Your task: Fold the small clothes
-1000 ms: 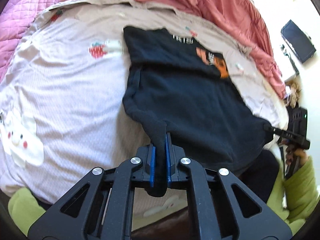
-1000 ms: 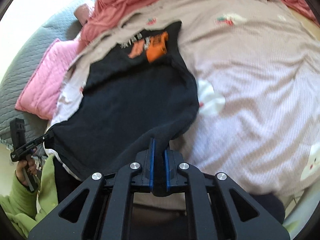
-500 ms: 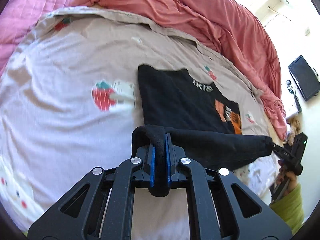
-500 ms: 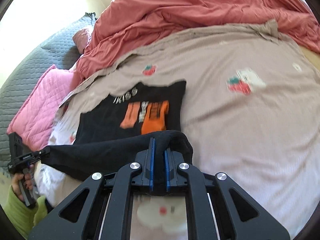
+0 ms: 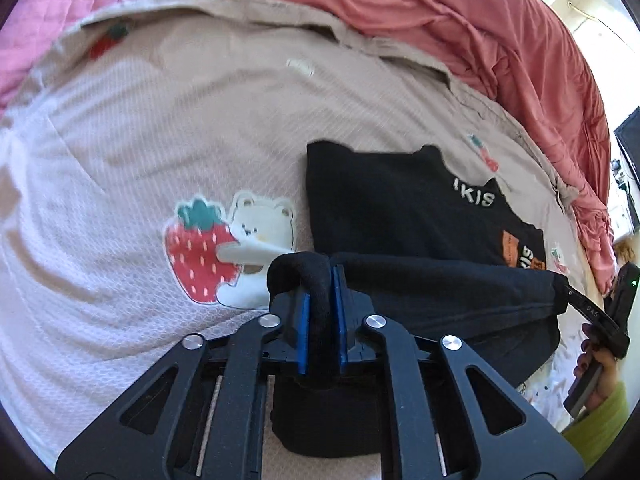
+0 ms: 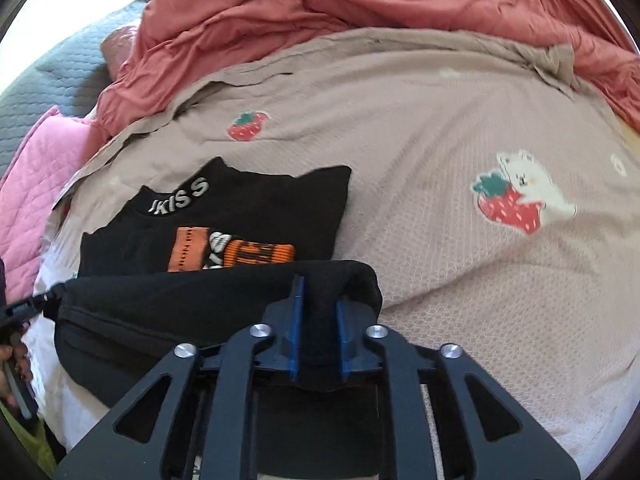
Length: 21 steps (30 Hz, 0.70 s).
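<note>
A small black T-shirt (image 5: 392, 208) with white letters and an orange print lies on the beige bed sheet (image 5: 160, 120); it also shows in the right wrist view (image 6: 248, 216). My left gripper (image 5: 320, 284) is shut on one corner of its bottom hem. My right gripper (image 6: 318, 292) is shut on the other corner; it also shows at the right of the left wrist view (image 5: 580, 304). The hem is stretched between them, lifted and carried over the shirt's lower half toward the collar. The orange print (image 6: 232, 254) is partly covered by the raised hem.
A rumpled red duvet (image 6: 360, 4) lies along the far side of the bed. Pink (image 6: 28, 168) and grey (image 6: 52, 80) quilted pillows lie at the left in the right wrist view. The sheet (image 6: 480, 120) has strawberry and bear prints (image 5: 224, 248).
Both grippers have carried the hem up and forward over the shirt toward the collar, folding the lower half over. The shirt now looks shorter, with the print partly covered.
</note>
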Motion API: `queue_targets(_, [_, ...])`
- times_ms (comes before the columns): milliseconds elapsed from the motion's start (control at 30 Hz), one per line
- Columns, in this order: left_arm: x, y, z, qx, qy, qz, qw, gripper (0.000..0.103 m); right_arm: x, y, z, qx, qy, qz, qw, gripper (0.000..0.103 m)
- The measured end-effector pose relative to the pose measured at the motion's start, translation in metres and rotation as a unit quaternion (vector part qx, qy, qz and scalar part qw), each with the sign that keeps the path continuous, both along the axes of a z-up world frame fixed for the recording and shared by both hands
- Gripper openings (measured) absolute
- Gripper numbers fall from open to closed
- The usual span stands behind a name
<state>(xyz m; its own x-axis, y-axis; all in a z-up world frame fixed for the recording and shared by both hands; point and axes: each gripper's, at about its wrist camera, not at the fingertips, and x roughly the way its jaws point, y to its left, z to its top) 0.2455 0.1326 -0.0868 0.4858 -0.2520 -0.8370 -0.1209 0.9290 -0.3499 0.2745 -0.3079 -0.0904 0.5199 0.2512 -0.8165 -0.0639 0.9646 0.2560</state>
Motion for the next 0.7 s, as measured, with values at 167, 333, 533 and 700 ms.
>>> queue_targets(167, [-0.009, 0.018, 0.01, -0.005, -0.023, 0.025, 0.9994, 0.061, -0.004, -0.013, 0.002, 0.018, 0.004, -0.023, 1.0, 0.06])
queue_targets(333, [-0.024, 0.041, 0.033, -0.006, -0.054, 0.044, 0.9976, 0.061, -0.016, -0.042, 0.015, 0.015, -0.007, -0.069, 0.997, 0.083])
queue_targets(533, [-0.061, 0.014, 0.053, 0.032, -0.075, -0.019, 0.9965, 0.065, -0.059, -0.015, 0.041, -0.012, -0.052, 0.022, 0.998, 0.083])
queue_targets(700, [-0.085, -0.029, 0.041, 0.053, -0.058, -0.074, 0.9942, 0.065, -0.088, 0.037, 0.048, -0.096, -0.091, 0.118, 0.984, 0.083])
